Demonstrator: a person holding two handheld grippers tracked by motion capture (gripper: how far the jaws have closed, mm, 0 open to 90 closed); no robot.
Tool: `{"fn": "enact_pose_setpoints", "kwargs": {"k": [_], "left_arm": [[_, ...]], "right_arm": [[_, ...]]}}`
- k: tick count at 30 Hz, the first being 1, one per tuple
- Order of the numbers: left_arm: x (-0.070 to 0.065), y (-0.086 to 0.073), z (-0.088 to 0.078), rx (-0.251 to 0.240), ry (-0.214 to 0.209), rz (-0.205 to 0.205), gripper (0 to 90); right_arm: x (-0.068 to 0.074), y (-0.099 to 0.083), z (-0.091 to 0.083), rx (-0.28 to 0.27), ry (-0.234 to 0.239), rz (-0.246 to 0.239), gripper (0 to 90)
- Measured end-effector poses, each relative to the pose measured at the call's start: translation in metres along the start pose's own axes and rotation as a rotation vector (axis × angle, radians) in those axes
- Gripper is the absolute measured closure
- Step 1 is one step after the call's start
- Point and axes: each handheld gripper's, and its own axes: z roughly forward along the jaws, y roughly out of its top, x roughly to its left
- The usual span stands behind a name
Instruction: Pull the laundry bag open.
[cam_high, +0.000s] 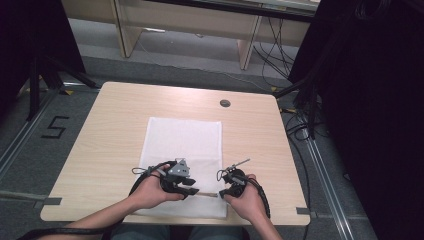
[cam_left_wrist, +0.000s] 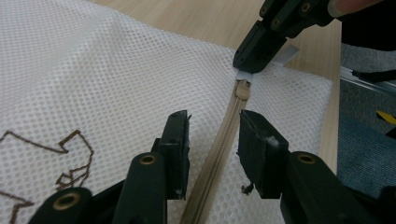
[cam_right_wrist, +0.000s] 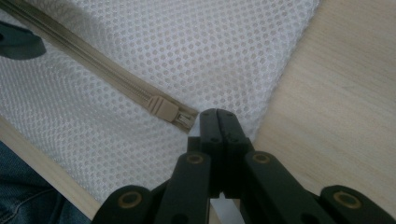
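Observation:
A white mesh bag (cam_high: 185, 137) lies flat on the wooden table (cam_high: 110, 130), with its beige zipper (cam_high: 206, 194) along the near edge. My left gripper (cam_high: 192, 191) is low over the bag with its jaws apart. The zipper tape (cam_left_wrist: 219, 144) runs between them untouched, and the left gripper (cam_left_wrist: 213, 128) points along it toward the slider (cam_left_wrist: 242, 89). My right gripper (cam_high: 223, 191) is shut on a small white tab (cam_left_wrist: 244, 74) at the bag's edge, just past the slider (cam_right_wrist: 162, 107). In the right gripper view its jaws (cam_right_wrist: 217, 114) press together at the zipper's end.
A brown stitched outline (cam_left_wrist: 70, 154) marks the mesh left of the zipper. A round grommet (cam_high: 225, 103) sits at the table's far side. The table's near edge (cam_right_wrist: 42, 163) runs close under the bag. Dark curtains and cables (cam_high: 300, 115) flank the table.

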Motion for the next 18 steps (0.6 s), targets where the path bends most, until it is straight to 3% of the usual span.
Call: {"fn": "enact_pose_setpoints", "kwargs": {"k": [9,13,18], "left_arm": [[-0.004,0.011,0.014,0.021,-0.016,0.037,65.1],[-0.006,0.016,0.018,0.017,-0.020,0.037,66.8],[-0.007,0.022,0.022,0.034,-0.035,0.045,70.5]], "right_arm": [[0.001,0.000,0.000,0.000,0.001,0.006,90.0],[0.000,0.000,0.001,-0.006,0.004,-0.017,90.0],[0.000,0.000,0.000,-0.003,-0.001,-0.009,90.0]]}}
